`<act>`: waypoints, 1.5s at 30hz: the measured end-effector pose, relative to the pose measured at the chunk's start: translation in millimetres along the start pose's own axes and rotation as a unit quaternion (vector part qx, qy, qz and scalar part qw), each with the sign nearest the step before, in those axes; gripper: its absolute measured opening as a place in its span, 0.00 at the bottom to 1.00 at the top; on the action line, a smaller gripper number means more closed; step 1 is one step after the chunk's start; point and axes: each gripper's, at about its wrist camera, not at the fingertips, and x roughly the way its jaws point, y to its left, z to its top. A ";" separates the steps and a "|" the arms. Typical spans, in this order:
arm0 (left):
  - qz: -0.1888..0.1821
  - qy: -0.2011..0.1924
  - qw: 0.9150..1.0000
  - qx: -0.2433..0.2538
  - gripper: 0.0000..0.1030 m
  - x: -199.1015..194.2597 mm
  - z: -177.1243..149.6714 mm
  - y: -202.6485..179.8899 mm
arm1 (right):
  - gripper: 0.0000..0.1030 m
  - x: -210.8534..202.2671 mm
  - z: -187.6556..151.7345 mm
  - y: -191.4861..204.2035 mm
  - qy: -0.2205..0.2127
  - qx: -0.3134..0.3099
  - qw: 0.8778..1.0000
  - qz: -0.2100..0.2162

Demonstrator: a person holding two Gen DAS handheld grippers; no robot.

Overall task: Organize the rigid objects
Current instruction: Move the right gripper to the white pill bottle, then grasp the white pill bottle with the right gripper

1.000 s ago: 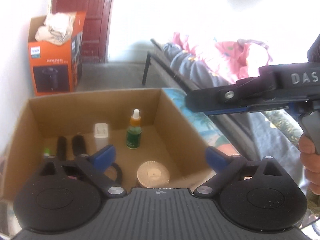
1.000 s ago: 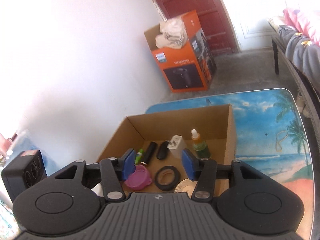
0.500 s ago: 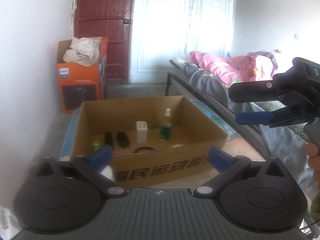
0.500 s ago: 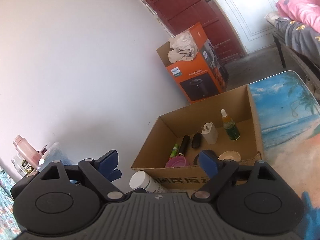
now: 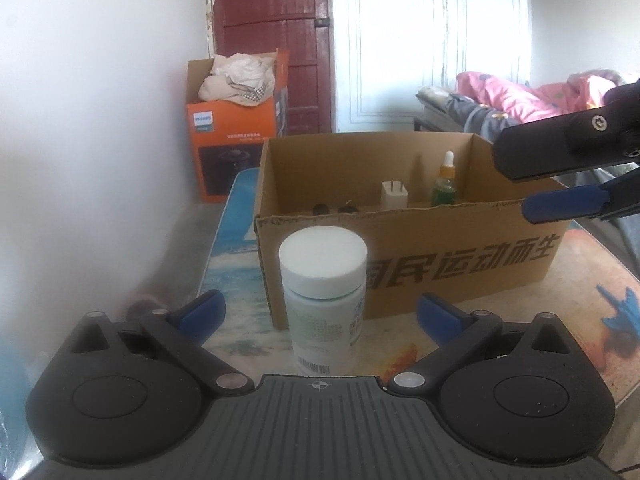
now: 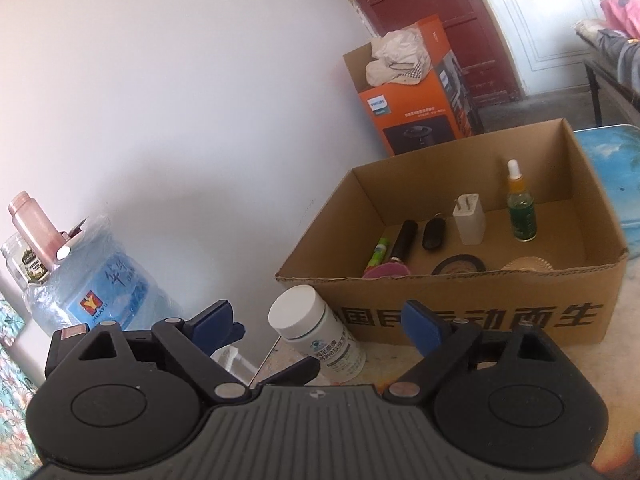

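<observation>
A white pill bottle (image 5: 323,300) with a white cap stands on the beach-print table (image 5: 580,280), just in front of the cardboard box (image 5: 460,252). My left gripper (image 5: 320,316) is open, with the bottle upright between its blue pads and a clear gap on each side. My right gripper (image 5: 556,182) hovers open and empty by the box's right front corner. In the right wrist view the bottle (image 6: 316,336) shows beyond the open right gripper (image 6: 318,318). The box (image 6: 480,312) holds a green dropper bottle (image 6: 520,216), a white charger (image 6: 468,220) and several small items.
An orange appliance box (image 5: 236,132) stuffed with cloth stands on the floor behind. A blue water jug (image 6: 100,292) with jars on top sits to the left by the white wall. A bed with a pink blanket (image 5: 520,96) lies to the right.
Both grippers have drawn back from above the box and come down to its front. The right gripper's jaws have spread wider. The white bottle now stands between the left fingers.
</observation>
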 end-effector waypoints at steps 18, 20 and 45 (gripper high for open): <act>-0.024 -0.017 1.000 -0.006 0.61 22.2 -4.8 5.3 | 0.57 74.7 -3.7 -16.0 0.056 0.096 0.993 0.042; -0.027 -0.017 0.999 -0.009 0.55 21.9 -6.6 5.5 | 0.51 78.0 -4.3 -17.8 0.060 0.101 0.992 0.045; -0.030 -0.016 0.999 -0.035 0.51 6.8 -8.0 3.7 | 0.30 72.9 -5.4 -16.5 0.065 0.103 0.992 0.046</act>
